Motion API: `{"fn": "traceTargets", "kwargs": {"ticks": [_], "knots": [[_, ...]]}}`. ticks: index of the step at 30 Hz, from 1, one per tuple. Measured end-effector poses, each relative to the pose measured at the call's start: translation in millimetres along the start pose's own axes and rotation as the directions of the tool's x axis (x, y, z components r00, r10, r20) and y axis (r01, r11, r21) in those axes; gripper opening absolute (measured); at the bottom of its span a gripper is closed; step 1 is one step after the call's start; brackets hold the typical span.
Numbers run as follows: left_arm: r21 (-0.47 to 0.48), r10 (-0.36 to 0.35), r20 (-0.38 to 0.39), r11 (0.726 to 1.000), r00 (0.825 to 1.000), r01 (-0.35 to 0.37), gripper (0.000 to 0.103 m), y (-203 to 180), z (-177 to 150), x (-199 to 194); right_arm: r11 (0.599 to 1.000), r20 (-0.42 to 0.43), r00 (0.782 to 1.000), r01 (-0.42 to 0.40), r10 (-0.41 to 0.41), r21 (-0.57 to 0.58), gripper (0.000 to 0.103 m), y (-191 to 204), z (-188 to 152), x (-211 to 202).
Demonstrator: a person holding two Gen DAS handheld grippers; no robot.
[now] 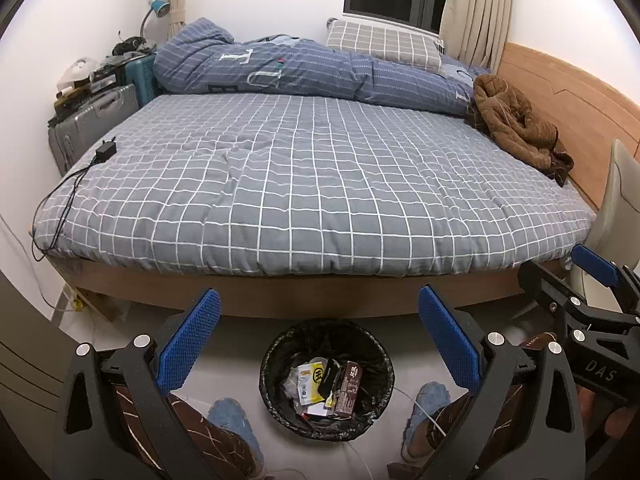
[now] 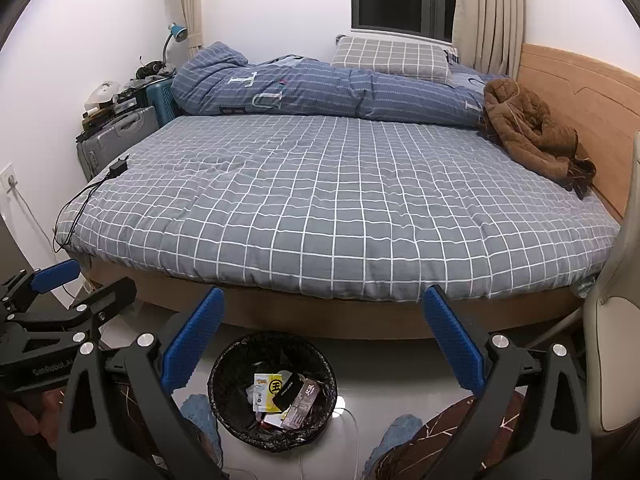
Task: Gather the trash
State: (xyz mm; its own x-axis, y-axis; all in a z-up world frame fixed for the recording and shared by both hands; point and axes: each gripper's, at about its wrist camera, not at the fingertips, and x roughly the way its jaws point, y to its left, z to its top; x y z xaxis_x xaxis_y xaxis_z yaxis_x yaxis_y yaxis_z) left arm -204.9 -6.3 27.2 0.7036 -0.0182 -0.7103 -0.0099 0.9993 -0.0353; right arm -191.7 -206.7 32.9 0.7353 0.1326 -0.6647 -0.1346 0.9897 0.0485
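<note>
Bin: the black-lined trash bin (image 1: 326, 378) stands on the floor just in front of the bed (image 1: 312, 184), between my operator's two slippered feet, so I judge it is parked there to be reachable from either side.
Trash: wrappers and small cartons (image 2: 286, 398) lie inside the bin, a yellow-and-white packet and a brown box among them; this is where the task's things are now.
Bed top: I see no loose trash on the grey checked cover; only a black charger and its cable (image 1: 105, 151) near the left edge and a brown jacket (image 1: 516, 124) by the headboard, and neither reads as trash to me.
Left gripper: my left gripper (image 1: 320, 340) has its blue pads spread wide with nothing between them, held level above the bin and pointing at the bed.
Right gripper: my right gripper (image 2: 324, 340) is likewise wide apart and empty, just beside the left one, at about the same height.
Pose: both are held low in front of the body, side by side, each visible at the edge of the other's view.
Stage: I judge the collecting is at or near its end, or waiting on the next piece.
</note>
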Motion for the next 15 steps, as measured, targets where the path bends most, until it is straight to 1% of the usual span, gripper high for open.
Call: {"fn": "traceTargets", "kwargs": {"ticks": [15], "knots": [[-0.004,-0.006,-0.007,1.0,1.0,0.006,0.097,3.7,-3.9,2.4,1.0,-0.008,1.0,0.001,-0.001,0.006,0.095,1.9,-3.3,2.4]]}}
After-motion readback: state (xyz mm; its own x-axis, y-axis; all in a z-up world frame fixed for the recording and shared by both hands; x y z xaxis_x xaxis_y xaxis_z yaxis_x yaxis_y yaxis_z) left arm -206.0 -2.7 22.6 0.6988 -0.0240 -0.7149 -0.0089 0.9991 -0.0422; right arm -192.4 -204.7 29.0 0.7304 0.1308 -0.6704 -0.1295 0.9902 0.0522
